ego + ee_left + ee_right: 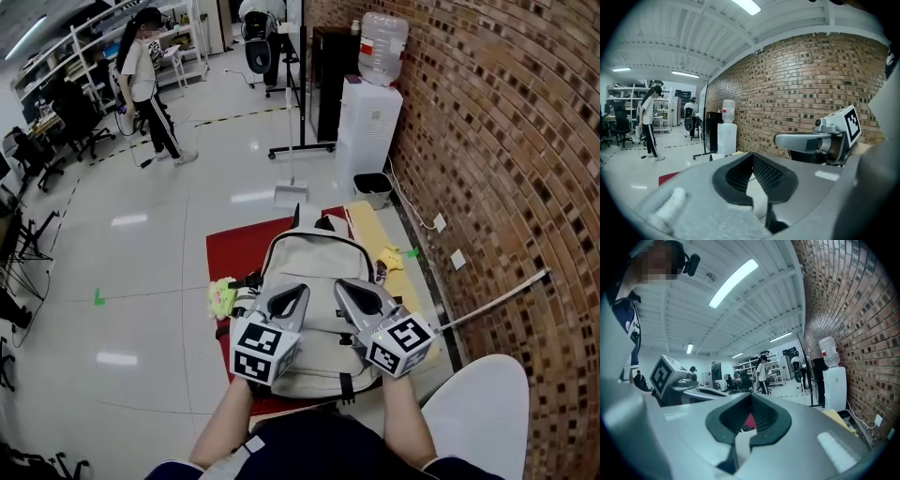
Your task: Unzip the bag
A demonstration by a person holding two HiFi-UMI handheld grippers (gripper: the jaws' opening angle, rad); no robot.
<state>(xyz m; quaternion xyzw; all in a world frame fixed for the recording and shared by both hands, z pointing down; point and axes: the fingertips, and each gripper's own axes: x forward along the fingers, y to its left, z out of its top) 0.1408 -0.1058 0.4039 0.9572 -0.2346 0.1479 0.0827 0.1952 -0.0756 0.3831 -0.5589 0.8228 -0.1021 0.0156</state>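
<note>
A beige backpack lies flat on a red mat on the floor, its top handle pointing away from me. I hold both grippers side by side just above its near end. The left gripper has its jaws together with nothing between them, and its own view shows the same. The right gripper is likewise shut and empty. Both point forward over the bag, so their own views show the room rather than the zipper. Each shows up at the side of the other's view, the right gripper and the left gripper.
A brick wall runs along the right, with a water dispenser against it. A yellow-green soft toy lies left of the bag and a yellow item to its right. A person stands far back left. A white rounded seat is at my right.
</note>
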